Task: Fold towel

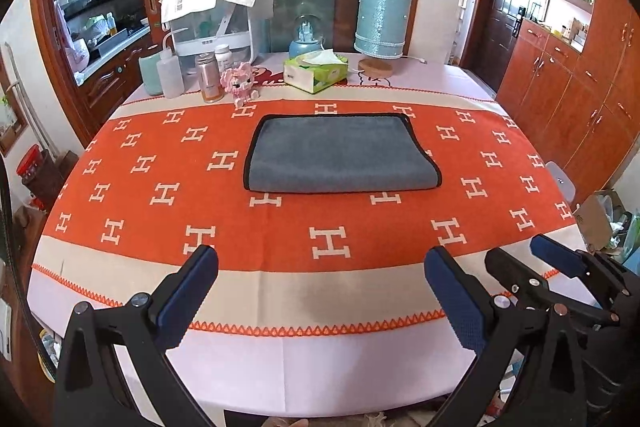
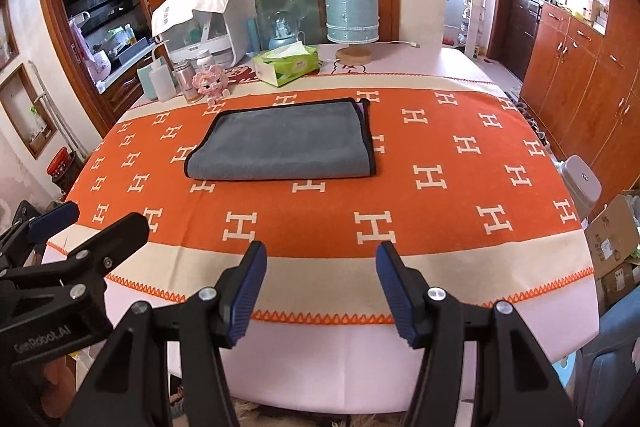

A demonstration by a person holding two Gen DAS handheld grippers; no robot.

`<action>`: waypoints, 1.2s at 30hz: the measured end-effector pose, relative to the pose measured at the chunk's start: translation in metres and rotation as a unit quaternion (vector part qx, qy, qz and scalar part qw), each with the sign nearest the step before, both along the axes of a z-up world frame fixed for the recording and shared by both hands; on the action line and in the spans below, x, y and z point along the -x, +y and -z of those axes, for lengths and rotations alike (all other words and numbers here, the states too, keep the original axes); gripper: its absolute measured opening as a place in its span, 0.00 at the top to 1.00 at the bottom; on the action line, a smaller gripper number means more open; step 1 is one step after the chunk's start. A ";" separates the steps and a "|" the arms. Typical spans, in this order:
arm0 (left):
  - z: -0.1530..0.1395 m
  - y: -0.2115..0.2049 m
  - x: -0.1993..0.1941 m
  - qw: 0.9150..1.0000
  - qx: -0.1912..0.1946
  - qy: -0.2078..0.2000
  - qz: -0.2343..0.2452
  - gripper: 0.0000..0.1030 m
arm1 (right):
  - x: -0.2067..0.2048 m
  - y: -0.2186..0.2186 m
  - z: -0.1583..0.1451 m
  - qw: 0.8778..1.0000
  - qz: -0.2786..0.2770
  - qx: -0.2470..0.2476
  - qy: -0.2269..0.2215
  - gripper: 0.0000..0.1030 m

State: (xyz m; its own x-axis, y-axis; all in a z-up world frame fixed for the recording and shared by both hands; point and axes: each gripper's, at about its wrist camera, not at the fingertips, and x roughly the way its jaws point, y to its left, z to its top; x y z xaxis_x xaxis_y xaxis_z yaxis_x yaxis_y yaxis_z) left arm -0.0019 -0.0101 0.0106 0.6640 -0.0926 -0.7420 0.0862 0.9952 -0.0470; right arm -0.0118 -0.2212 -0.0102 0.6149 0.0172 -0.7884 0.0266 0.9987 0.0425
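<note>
A grey towel [image 1: 340, 155] with black trim lies folded flat on the orange tablecloth with white H marks [image 1: 160, 155], in the middle of the table. It also shows in the right wrist view [image 2: 280, 147]. My left gripper [image 1: 320, 259] is open and empty, held over the table's near edge, well short of the towel. My right gripper [image 2: 322, 255] is open and empty, also at the near edge. The right gripper shows at the lower right of the left wrist view [image 1: 520, 259], and the left gripper at the lower left of the right wrist view [image 2: 92, 219].
At the table's far side stand a green tissue box [image 1: 316, 71], a pink toy [image 1: 240, 83], several bottles [image 1: 208, 77], a white appliance [image 1: 220, 23] and a blue lamp [image 1: 382, 23]. Wooden cabinets [image 1: 580, 99] line the right wall. A grey stool [image 2: 582, 183] and cardboard boxes [image 2: 612, 239] stand on the right.
</note>
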 end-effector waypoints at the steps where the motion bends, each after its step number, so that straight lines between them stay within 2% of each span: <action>1: 0.000 0.000 0.000 1.000 -0.001 0.001 -0.001 0.01 | 0.000 0.001 0.000 1.000 0.001 0.003 -0.001 0.44; 9: 0.002 0.001 -0.001 1.000 -0.007 0.007 -0.006 0.01 | 0.003 0.003 -0.008 1.000 0.002 0.012 -0.019 0.44; 36: 0.007 0.007 -0.002 0.999 -0.012 0.033 -0.009 0.01 | 0.006 0.003 -0.022 0.999 -0.001 0.015 -0.028 0.44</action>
State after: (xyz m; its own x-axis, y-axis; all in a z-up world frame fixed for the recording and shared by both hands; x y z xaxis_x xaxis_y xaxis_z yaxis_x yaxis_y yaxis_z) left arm 0.0000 -0.0030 0.0037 0.6150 -0.0630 -0.7860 0.0660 0.9974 -0.0284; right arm -0.0182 -0.2178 0.0115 0.6587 -0.0052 -0.7524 0.0231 0.9996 0.0133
